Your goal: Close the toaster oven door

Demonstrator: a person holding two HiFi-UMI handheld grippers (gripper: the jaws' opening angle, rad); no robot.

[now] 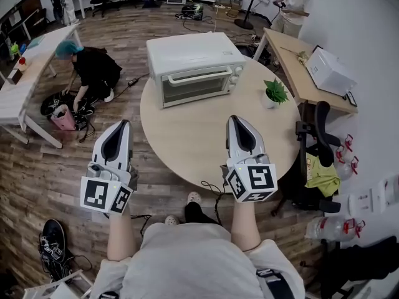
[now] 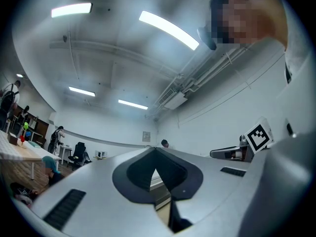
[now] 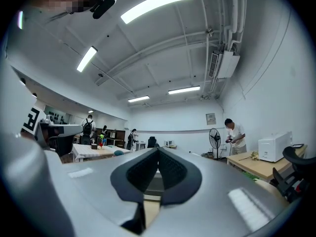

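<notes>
A white toaster oven stands at the far side of the round wooden table; its glass door looks upright and closed against the body, with the handle along its top. My left gripper hangs over the floor just off the table's near left edge, jaws together and empty. Over the table's near right part, my right gripper is shut with nothing in it. Both point towards the oven, well short of it. In the left gripper view and the right gripper view the fingertips meet, and a sliver of the oven shows below them.
A small potted plant stands on the table right of the oven. A person crouches on the floor at the left beside a white table. At the right are a wooden desk and an office chair.
</notes>
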